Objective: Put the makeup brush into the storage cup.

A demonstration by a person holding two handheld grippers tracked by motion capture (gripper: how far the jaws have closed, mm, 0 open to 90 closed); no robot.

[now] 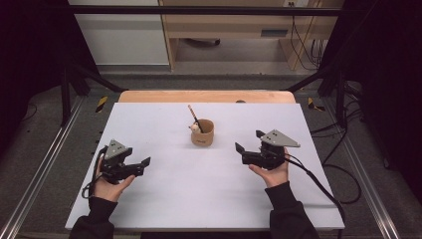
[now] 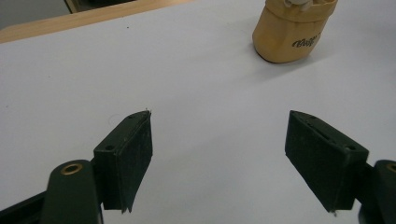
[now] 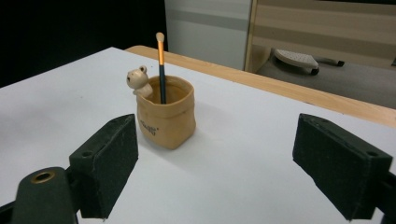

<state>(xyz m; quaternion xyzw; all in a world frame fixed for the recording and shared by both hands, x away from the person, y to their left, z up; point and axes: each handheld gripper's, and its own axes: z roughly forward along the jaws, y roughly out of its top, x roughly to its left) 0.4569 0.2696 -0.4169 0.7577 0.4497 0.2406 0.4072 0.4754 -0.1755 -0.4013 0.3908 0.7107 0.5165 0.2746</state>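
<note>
A tan, bag-shaped holder [image 1: 202, 133] stands upright in the middle of the white table [image 1: 199, 194]. A small bear figure [image 3: 138, 79] sits at its rim, and a thin brush [image 3: 160, 60] stands in it, leaning back-left. My left gripper [image 1: 142, 166] rests low at the front left, open, with bare table between its pads [image 2: 128, 158]. The holder [image 2: 289, 32] lies ahead of it to the right. My right gripper [image 1: 249, 141] is to the right of the holder [image 3: 166, 116], open with nothing between its pads, a short way off it.
A wooden strip [image 1: 206, 96] runs along the table's far edge, with floor and furniture beyond. Dark frame posts [image 1: 64, 84] stand at both back corners. Cables [image 1: 318, 181] trail off the right gripper over the table's right side.
</note>
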